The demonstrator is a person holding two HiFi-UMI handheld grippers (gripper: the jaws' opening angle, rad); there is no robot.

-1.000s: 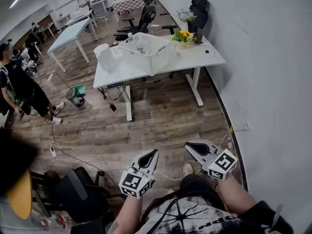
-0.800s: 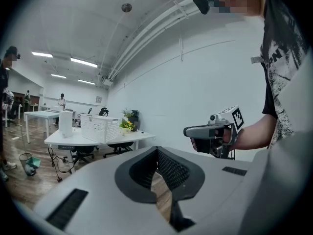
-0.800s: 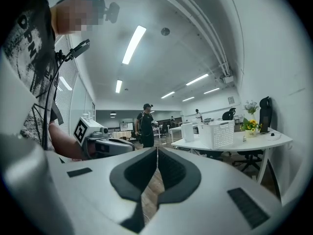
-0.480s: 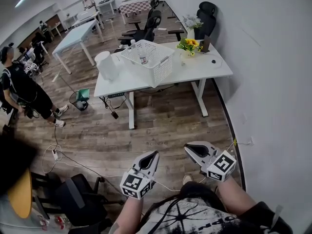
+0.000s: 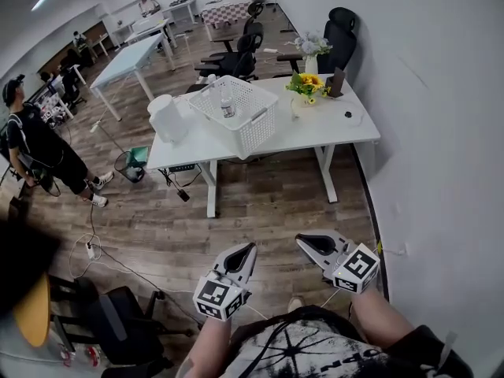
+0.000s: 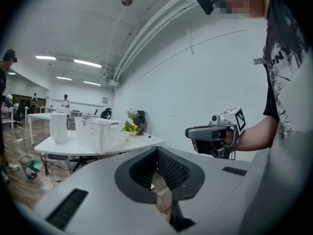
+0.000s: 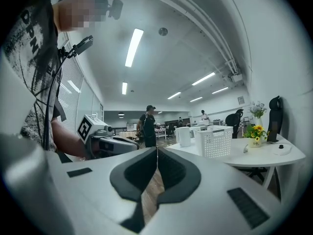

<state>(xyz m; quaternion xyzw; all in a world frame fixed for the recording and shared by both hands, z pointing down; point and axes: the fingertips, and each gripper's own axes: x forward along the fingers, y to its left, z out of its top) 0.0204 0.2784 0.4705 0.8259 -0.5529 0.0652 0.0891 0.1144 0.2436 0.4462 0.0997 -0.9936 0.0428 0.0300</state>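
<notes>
**Two empty grippers over the floor, one desk ahead**

The person holds two grippers low in front of the body, side by side and apart from each other. The left gripper [image 5: 249, 248] has its jaws together at the tips, with nothing between them. In the left gripper view only a sliver of wooden floor [image 5: 268, 203] shows through the gap below the tips. The right gripper [image 5: 301, 241] is the same: jaws closed tip to tip, and empty. Each carries one marker cube, so there are two cubes in all. Both grippers hang above the bare floor planks and touch nothing. One thin cable lies on the floor just beneath them.

One white desk [image 5: 331, 128] stands well ahead of the grippers, close to the wall on the right. On it are:
- one white mesh basket [image 5: 252, 124] near the front edge, with one bottle [image 5: 227, 109] inside;
- one white cylindrical container [image 5: 167, 118] at the left end;
- two bunches of flowers, the sunflowers [image 5: 307, 85] and the pale flowers [image 5: 313, 46] behind them.

One black chair [image 5: 344, 26] stands at the wall beyond the desk. One green bin [image 5: 128, 164] stands on the floor left of the desk. One person in black [image 5: 35, 144] stands at the far left.
</notes>
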